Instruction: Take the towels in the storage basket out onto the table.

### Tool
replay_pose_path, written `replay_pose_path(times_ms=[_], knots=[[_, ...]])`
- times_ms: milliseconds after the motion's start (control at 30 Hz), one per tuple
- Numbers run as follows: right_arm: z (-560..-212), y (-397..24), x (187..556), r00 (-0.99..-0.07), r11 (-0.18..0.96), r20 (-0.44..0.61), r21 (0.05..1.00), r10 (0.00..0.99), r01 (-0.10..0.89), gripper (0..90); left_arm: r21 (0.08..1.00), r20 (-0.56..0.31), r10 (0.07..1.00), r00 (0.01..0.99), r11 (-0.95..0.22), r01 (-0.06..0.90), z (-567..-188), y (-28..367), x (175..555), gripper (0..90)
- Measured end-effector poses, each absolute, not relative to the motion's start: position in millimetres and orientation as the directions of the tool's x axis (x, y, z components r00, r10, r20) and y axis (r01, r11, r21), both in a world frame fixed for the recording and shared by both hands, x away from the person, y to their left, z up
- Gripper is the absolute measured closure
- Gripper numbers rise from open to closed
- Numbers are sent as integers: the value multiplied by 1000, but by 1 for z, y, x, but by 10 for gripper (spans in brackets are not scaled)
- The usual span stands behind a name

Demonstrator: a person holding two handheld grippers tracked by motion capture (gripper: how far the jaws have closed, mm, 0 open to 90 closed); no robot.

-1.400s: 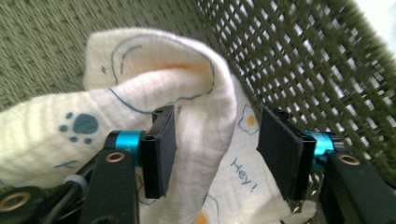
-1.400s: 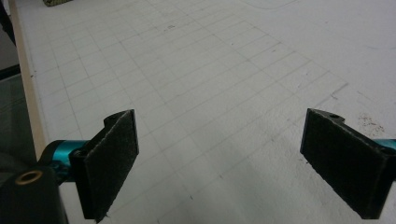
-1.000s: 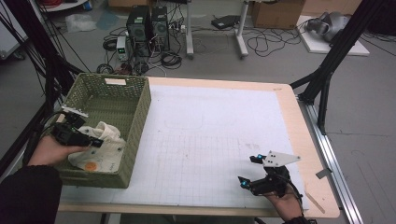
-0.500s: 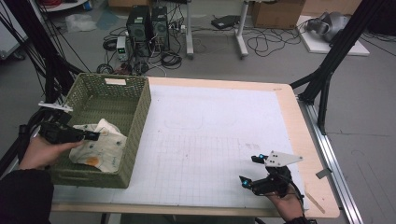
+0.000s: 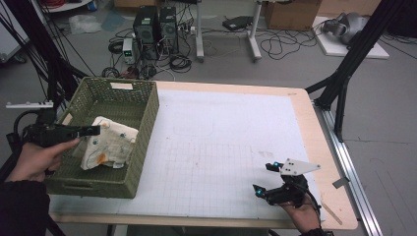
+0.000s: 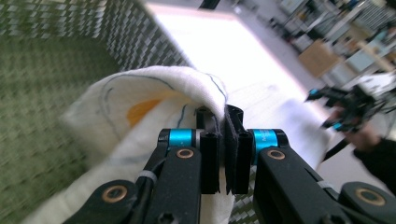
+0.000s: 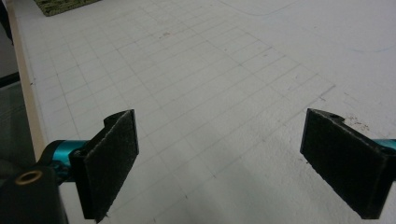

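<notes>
- High view: white cloth point(image 5: 109, 142) is seen in the green basket point(image 5: 142, 147) at the bench's point(image 5: 221, 147) left side, one edge raised.
- Left tongs point(image 5: 93, 131) are pressed together on a fold of it.
- Cloth is judged light, soft, limp; sagging is expected, so an edge or corner pinch is best.
- Right tongs point(image 5: 264, 178) are spread, holding nothing, near the front edge.

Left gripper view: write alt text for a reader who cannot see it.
The left gripper, jaws shut, pinches a fold of white cloth with orange and dark markings, over a green woven basket. Farther off, blurred, the right gripper sits by the white table mat.
</notes>
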State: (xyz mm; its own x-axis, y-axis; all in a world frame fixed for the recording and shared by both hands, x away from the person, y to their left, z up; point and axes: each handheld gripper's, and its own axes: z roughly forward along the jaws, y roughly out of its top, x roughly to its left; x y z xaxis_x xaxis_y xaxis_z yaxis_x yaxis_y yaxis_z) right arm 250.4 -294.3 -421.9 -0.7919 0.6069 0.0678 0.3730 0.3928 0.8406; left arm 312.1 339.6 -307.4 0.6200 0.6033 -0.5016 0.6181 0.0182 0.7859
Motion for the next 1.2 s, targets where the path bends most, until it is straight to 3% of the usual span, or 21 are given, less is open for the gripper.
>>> replay_pose_path(times_ms=[533, 933, 1200], knots=[[-420, -295, 251, -792, 374, 76, 851, 606, 368, 105, 824, -534, 439, 722, 78, 561, -268, 285, 316, 857], [-419, -295, 251, -795, 372, 75, 855, 602, 362, 105, 843, -506, 310, 805, -20, 538, -255, 198, 321, 857], [-417, -296, 250, -797, 368, 71, 860, 600, 353, 105, 831, -513, 253, 820, -93, 548, -270, 140, 327, 856]])
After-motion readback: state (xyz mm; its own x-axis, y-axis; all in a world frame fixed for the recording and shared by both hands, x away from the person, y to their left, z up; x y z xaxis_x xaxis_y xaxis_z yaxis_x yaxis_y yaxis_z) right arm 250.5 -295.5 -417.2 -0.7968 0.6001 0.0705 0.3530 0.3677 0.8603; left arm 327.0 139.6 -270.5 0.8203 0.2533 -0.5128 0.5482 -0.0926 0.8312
